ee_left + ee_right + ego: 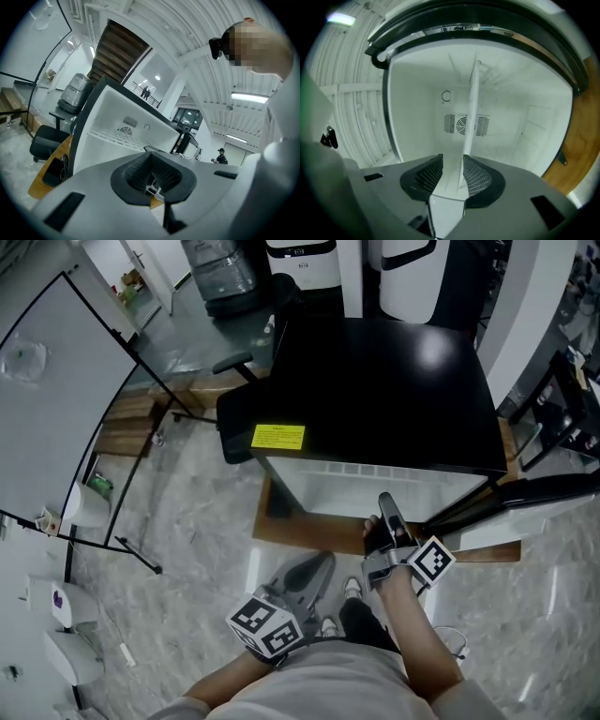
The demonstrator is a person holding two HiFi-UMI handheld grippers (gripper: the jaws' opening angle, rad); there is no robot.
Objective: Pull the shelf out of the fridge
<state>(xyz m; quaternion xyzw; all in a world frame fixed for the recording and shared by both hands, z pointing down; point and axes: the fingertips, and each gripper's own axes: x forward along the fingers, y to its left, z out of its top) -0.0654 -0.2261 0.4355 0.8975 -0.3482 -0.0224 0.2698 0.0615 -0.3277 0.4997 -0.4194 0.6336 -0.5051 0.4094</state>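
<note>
A black fridge [375, 381] stands open, its door [534, 495] swung out to the right. In the right gripper view the picture is rolled, so the white shelf [469, 112] runs upright through the white inside of the fridge. Its front edge lies between the jaws of my right gripper [452, 173], which are open on either side of it with no plain squeeze. From the head view that gripper [386, 507] reaches into the fridge opening. My left gripper [317, 570] hangs back below the opening, shut and empty. Its view [152, 180] looks up at the shelf [117, 137].
The fridge sits on a low wooden platform [300, 532]. A black office chair [239, 362] stands to its left, beside a large board on a stand [56, 381]. Water dispensers [300, 259] line the back. The person's feet [352, 592] are just before the platform.
</note>
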